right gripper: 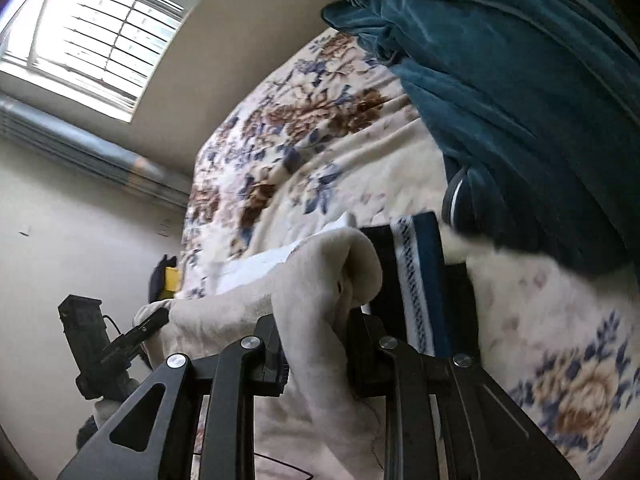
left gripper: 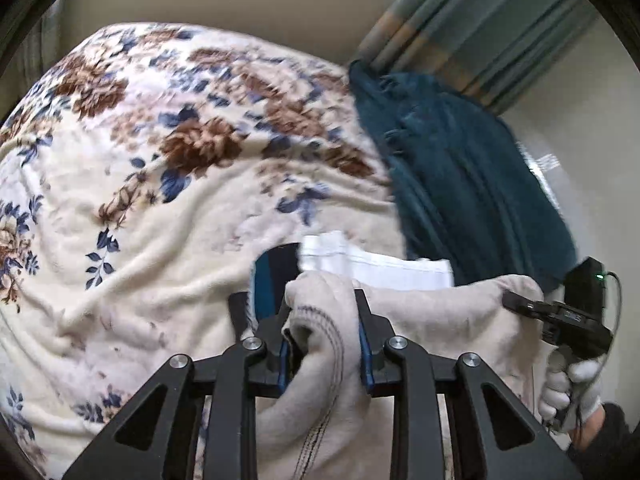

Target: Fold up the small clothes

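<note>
A beige garment [left gripper: 432,316] with dark stitching is stretched in the air between both grippers, over a floral blanket [left gripper: 160,184]. My left gripper [left gripper: 324,320] is shut on one corner of the garment. My right gripper [right gripper: 320,344] is shut on the other corner [right gripper: 320,280]. The right gripper also shows in the left wrist view [left gripper: 516,302], and the left gripper in the right wrist view [right gripper: 160,316]. Behind the garment lie a folded white cloth [left gripper: 376,264] and a folded dark blue item [right gripper: 420,280].
A teal velvet blanket [left gripper: 460,176] is heaped on the bed's right side [right gripper: 520,100]. A striped curtain [left gripper: 472,24] hangs behind it. A window [right gripper: 100,32] and a yellow and dark object [right gripper: 168,276] lie beyond the bed's edge.
</note>
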Tool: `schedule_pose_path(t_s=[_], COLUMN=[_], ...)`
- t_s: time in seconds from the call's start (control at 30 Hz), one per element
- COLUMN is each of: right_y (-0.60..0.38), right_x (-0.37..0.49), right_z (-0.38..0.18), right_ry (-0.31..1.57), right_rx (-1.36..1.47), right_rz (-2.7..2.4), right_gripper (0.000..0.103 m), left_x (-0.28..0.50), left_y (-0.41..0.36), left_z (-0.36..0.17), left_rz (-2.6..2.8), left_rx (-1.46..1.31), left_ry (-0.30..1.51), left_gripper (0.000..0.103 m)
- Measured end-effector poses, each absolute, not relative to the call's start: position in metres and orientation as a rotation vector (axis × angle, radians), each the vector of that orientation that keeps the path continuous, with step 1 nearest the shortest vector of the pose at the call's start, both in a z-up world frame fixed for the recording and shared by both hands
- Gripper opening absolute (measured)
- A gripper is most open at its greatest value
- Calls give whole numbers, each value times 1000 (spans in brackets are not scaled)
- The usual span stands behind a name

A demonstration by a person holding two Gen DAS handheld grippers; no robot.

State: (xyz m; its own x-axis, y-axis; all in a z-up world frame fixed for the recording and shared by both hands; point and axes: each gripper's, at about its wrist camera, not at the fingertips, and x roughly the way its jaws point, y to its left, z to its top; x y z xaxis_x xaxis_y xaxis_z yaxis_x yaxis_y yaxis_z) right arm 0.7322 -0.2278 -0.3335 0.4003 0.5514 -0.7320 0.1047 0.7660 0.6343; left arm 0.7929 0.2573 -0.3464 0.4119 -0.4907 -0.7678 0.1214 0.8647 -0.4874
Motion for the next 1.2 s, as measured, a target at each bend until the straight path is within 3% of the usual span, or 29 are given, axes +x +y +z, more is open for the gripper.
schedule_pose_path(t_s=[0.13,0.2,0.27,0.33,0.4,0.57,0.6,0.9,1.2], right_y=[-225,-226,-222,-219,-211,-183,-179,-144,-121], right_x=[756,761,760,752,739,686,675,589,493], right_z=[-353,-359,-358,-346,-328,-296,-292,-257,-165], right_ry=[1175,1199,1224,1215,1185,1139,1132,1122,1026], right_rx=[619,579,526,458,355,191,163,41,1], right_rz=[265,242,200,132,72,-33,-58,-133,-135], right_gripper=[24,33,46,51,68,101,103,103,103], left_x=[809,810,805,799,787,734,717,628,546], left_y=[259,262,260,255,250,230,224,184,169], left_z=[-368,-369,-361,-352,-342,-314,-307,-272,-195], left_rz=[-346,-325,-253,-197,-167,-52,-53,-31,-47], left_rx=[-405,-425,-373,-281,-222,-60,-59,-34,-35], left_ry=[1147,1170,1181,1181,1170,1105,1089,1072,1004], left_gripper=[30,35,50,87,95,96,96,96,96])
